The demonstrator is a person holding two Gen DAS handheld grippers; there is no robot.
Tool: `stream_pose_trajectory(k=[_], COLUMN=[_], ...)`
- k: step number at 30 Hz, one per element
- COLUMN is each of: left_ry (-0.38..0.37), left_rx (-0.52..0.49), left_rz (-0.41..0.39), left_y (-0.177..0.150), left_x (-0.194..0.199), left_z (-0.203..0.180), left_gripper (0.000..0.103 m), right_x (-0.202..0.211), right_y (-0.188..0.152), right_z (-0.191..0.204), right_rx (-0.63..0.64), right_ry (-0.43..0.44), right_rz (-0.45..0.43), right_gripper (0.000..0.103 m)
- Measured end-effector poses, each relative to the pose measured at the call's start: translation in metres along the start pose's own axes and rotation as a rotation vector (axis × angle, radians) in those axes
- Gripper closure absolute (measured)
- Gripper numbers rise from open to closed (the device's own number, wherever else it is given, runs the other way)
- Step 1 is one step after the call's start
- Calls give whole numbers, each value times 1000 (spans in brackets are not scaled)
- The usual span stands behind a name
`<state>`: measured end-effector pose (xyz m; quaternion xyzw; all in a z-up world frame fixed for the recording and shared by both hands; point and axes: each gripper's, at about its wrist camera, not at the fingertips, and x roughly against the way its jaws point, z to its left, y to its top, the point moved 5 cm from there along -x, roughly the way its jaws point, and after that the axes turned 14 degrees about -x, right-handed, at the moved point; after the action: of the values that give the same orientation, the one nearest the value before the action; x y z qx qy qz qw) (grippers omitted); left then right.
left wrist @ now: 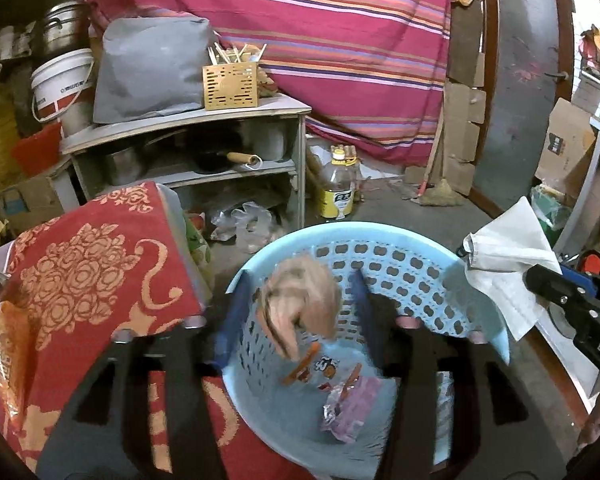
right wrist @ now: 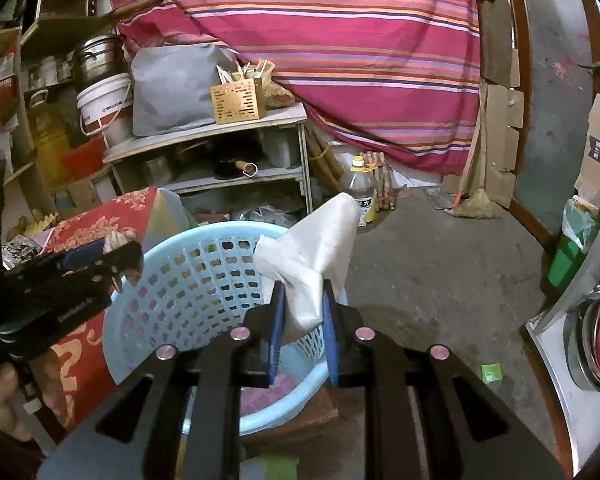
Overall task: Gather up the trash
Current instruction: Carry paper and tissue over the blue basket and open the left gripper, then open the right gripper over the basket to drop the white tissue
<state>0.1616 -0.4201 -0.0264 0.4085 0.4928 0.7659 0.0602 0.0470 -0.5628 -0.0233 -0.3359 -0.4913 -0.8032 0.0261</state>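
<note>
A light blue perforated basket point(left wrist: 400, 264) stands on the floor and shows in both views point(right wrist: 188, 280). In the left wrist view my left gripper point(left wrist: 296, 292) is over the basket with its jaws wide apart; a blurred pinkish piece of trash point(left wrist: 300, 300) is between them in mid-air, loose. Wrappers point(left wrist: 340, 396) lie in the basket's bottom. My right gripper point(right wrist: 304, 304) is shut on a crumpled white tissue point(right wrist: 320, 248) at the basket's right rim, also visible in the left wrist view point(left wrist: 504, 264).
A table with a red patterned cloth point(left wrist: 84, 288) stands left of the basket. A grey shelf unit point(left wrist: 188, 152) with pots stands behind it. An oil bottle point(left wrist: 338, 188) stands on the concrete floor. A green scrap point(right wrist: 491, 372) lies on the floor at the right.
</note>
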Motion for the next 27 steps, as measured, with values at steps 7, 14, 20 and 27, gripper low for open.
stream_pose_trajectory(k=[7, 14, 20, 27], left_ry=[57, 151, 228, 300], left_rx=[21, 68, 106, 132], left_rz=[-38, -42, -50, -51], left_y=[1, -17, -31, -47], left_x=[19, 51, 84, 117], left_z=[20, 61, 102, 143], left_gripper=[17, 10, 6, 6], right_x=[-3, -8, -16, -30], right_y=[-2, -5, -8, -12], right_z=[12, 29, 52, 73], right_rx=[22, 41, 69, 99], right_ry=[10, 26, 32, 16], right_rz=[8, 20, 32, 55], right_gripper=[85, 85, 85, 84])
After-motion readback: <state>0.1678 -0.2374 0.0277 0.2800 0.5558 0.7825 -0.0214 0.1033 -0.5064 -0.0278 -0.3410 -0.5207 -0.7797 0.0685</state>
